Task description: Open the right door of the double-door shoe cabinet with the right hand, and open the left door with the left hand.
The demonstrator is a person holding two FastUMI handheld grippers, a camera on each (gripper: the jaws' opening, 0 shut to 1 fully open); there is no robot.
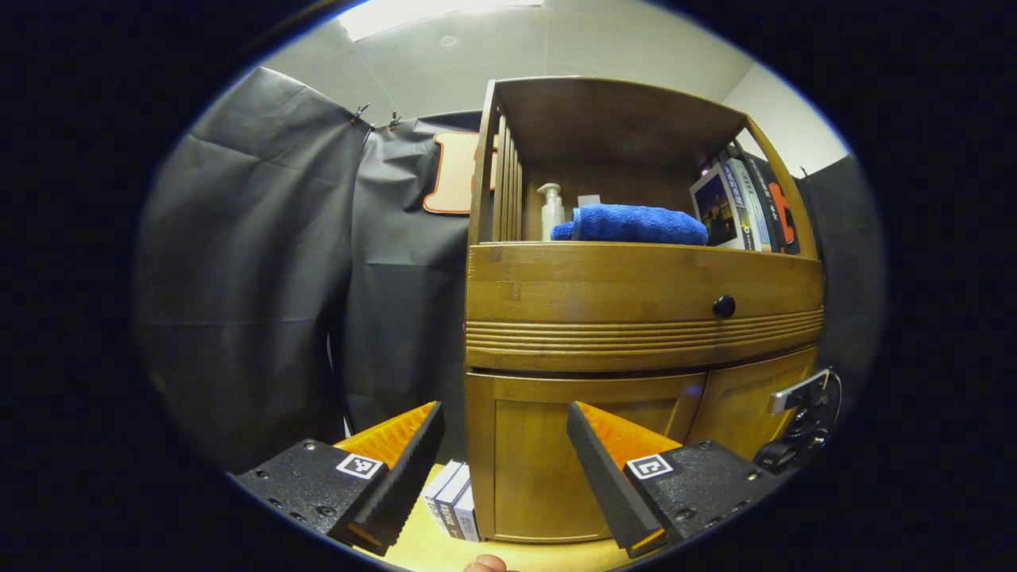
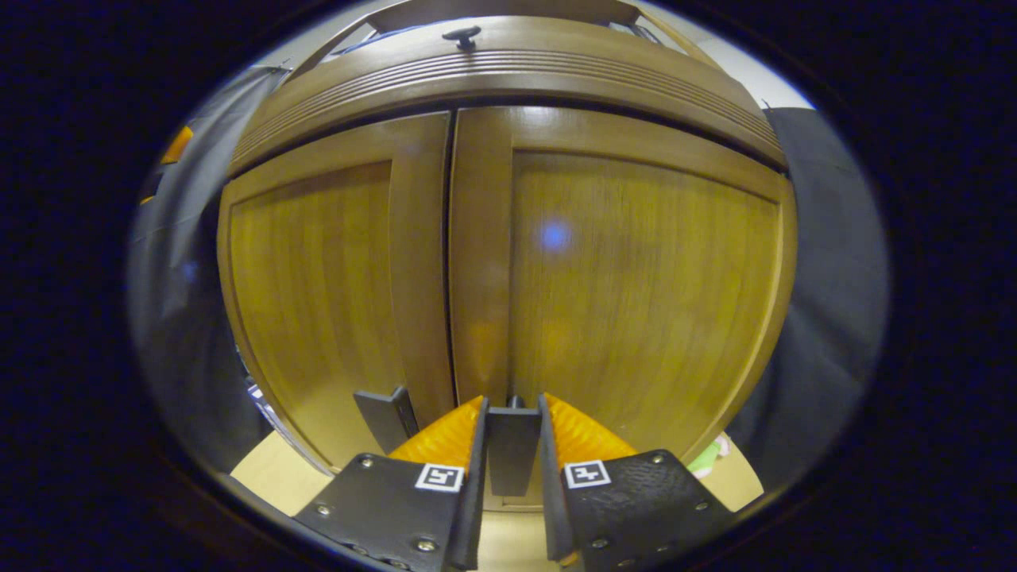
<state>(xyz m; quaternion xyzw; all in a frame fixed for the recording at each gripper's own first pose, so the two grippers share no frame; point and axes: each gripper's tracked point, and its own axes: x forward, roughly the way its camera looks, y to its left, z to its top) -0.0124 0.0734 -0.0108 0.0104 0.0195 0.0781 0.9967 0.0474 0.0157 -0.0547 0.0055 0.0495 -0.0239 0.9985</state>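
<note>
The right gripper (image 2: 510, 445) has its jaws closed on the right door's handle (image 2: 511, 449) low on the shut shoe cabinet (image 2: 636, 262), so it should pull straight outward along the hinge arc, while the left gripper (image 1: 504, 469) waits with jaws open.

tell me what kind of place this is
Probably a staged recording booth, not a real home: black cloth wall hangs behind a wooden shoe cabinet standing on a tabletop, its open shelf dressed with a blue towel, pump bottle and books.
</note>
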